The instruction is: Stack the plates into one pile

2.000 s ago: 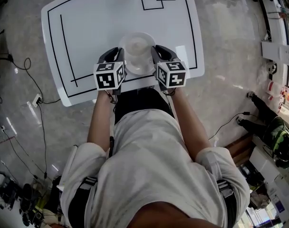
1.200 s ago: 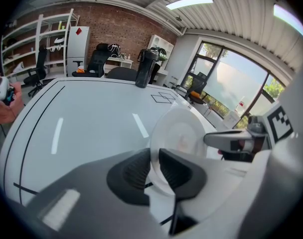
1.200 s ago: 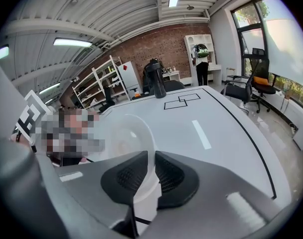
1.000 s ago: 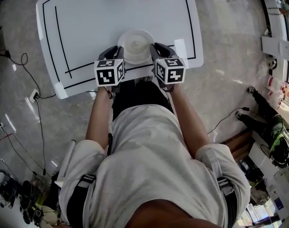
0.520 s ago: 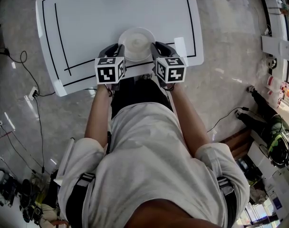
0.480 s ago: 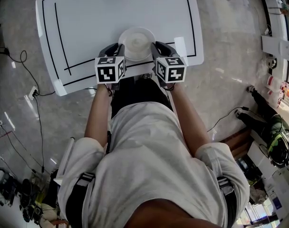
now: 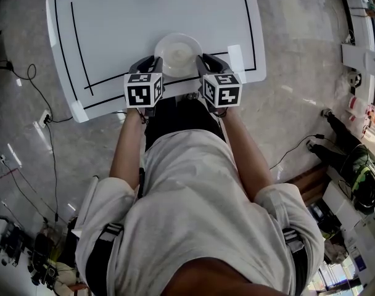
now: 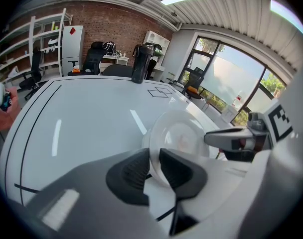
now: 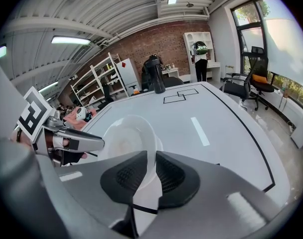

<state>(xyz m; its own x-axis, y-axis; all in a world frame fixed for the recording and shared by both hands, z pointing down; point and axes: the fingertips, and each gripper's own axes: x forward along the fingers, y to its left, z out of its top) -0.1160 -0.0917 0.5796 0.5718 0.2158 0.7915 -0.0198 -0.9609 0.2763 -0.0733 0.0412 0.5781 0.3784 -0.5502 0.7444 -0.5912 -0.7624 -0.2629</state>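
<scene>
At the near edge of the white worktop (image 7: 113, 36), right in front of the person, sits a small pile of plates (image 7: 177, 53), pale and round, just inside the black line that borders the surface. How many plates are in it cannot be told, nor whether the pile rests on the worktop or is raised off it.

The left claw (image 7: 155, 63) meets the pile on its left side and the right claw (image 7: 201, 62) meets it on the opposite side, so the plates lie between the two. Both claws point forward and down, each with its marker cube (image 7: 143, 90) towards the person.

In the left gripper view the left claw (image 8: 155, 156) is nearly closed, its two dark pads pinching the rim of the plates (image 8: 184, 136), with only the thin edge in the narrow gap. The right claw (image 8: 226, 138) shows across the pile.

In the right gripper view the right claw (image 9: 150, 163) is likewise drawn in to a slim gap, gripping the rim of the plates (image 9: 124, 141), and the left claw (image 9: 86, 143) reaches in from the far side.

A black bottle (image 9: 156, 73) stands at the far end of the worktop, well apart from the pile.
</scene>
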